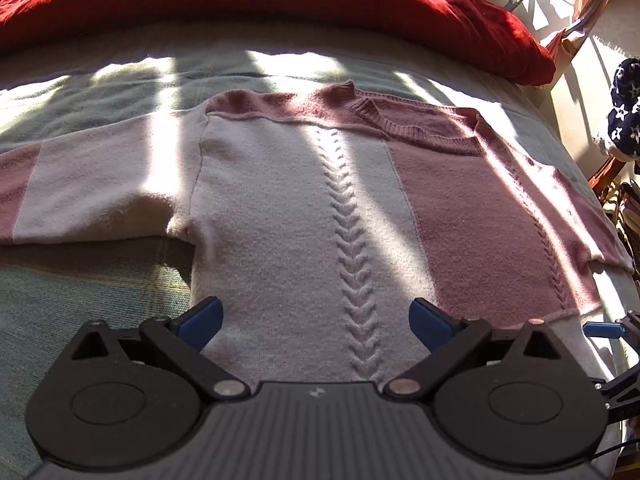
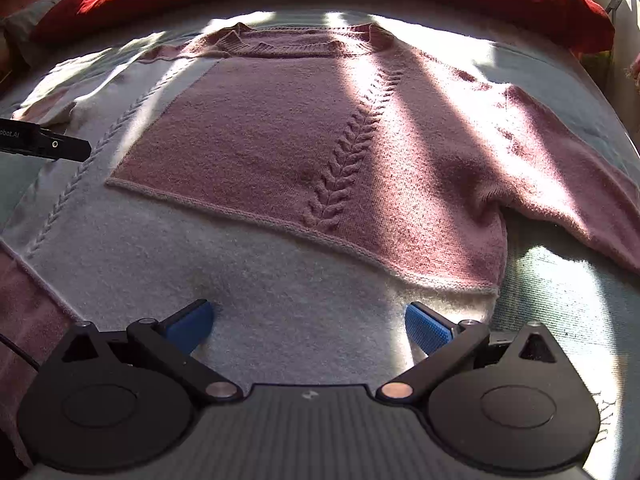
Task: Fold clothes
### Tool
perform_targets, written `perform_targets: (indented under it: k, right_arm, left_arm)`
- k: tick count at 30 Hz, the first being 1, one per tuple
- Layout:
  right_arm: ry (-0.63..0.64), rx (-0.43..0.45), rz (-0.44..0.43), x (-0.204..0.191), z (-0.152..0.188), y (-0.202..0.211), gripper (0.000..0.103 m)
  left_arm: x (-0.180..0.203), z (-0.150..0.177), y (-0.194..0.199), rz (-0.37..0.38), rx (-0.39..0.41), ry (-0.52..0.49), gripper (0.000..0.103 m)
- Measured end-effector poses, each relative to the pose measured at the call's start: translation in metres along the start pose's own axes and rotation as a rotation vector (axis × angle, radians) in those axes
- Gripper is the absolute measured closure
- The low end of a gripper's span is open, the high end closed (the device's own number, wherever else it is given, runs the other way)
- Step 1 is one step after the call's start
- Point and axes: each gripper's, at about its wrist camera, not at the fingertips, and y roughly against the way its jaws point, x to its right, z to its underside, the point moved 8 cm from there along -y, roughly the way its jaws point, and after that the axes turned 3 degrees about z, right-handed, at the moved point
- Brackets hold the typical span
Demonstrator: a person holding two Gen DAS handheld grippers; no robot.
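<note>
Hovering left gripper (image 1: 316, 316): it hung low over the cream half of the sweater's lower body, blue pads spread wide, nothing between them.
Right gripper (image 2: 308, 324): it was likewise spread apart and empty, above the cream band near the bottom right corner of the hem.
Sweater (image 1: 304, 200): the pink-and-cream knit lay flat and face up on the bed cover (image 1: 80, 292), neck away from the grippers, both sleeves stretched out to the sides, no fold visible in the body.
Cable stitch (image 1: 352, 264): one raised plait ran up the cream panel between the left pads; another climbed the pink panel in the right view.
Right sleeve (image 2: 560, 184): it angled down toward the bed's edge, with a soft ridge near the armpit.
Red pillow (image 1: 280, 4): it lay just beyond the collar.
Stage: a spread garment fits either a sweater awaiting folding or one laid out again; the pictures did not settle which.
Risk: the knit looked thick and loose, so a shallow pinch might have taken only the top layer, letting the back sag and the fold skew.
Risk: uneven lifting by the two grippers could have dragged the cover along and rumpled the body.
</note>
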Motion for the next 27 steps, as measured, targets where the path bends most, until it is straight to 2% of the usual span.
perform_targets:
  k: [2,4,6,9,11,14,17,19,22,24,27]
  right_arm:
    - [-0.002,-0.002,0.003,0.0,-0.001,-0.001,0.0]
    - [-0.005,-0.004,0.007,0.0,-0.001,-0.002,0.0]
    - [-0.008,-0.006,0.011,-0.001,-0.002,-0.002,0.0]
    - [-0.013,-0.009,0.016,-0.001,-0.003,-0.004,0.0]
    - [-0.016,-0.012,0.02,-0.001,-0.003,-0.005,0.0]
    - [-0.013,-0.017,0.013,0.0,-0.004,-0.004,0.0]
    - [-0.013,-0.024,0.014,-0.001,-0.004,-0.004,0.0]
    - [-0.015,-0.029,0.017,-0.001,-0.005,-0.005,0.0]
    - [-0.025,-0.03,0.031,-0.002,-0.005,-0.006,0.0]
    - [-0.031,-0.032,0.04,-0.003,-0.006,-0.007,0.0]
    - [-0.035,-0.04,0.042,-0.003,-0.007,-0.008,0.0]
  left_arm:
    - [-0.009,-0.024,0.007,-0.011,0.068,0.003,0.004]
    - [-0.025,-0.042,0.001,-0.061,0.092,-0.004,0.004]
    - [-0.038,-0.048,-0.014,-0.104,0.08,-0.017,0.004]
    - [-0.053,-0.045,-0.041,-0.128,0.025,-0.032,0.004]
    - [-0.059,-0.04,-0.051,-0.105,-0.003,-0.014,0.004]
    - [-0.062,-0.034,-0.049,-0.086,-0.021,-0.053,0.003]
    - [-0.068,-0.033,-0.035,-0.113,-0.052,-0.051,0.004]
    - [-0.065,-0.039,-0.023,-0.099,-0.028,-0.058,0.004]
    - [-0.051,-0.049,-0.022,-0.034,0.0,-0.094,0.004]
    - [-0.047,-0.047,-0.039,0.013,-0.039,-0.074,0.004]
    - [-0.047,-0.039,-0.062,0.009,-0.066,-0.089,0.001]
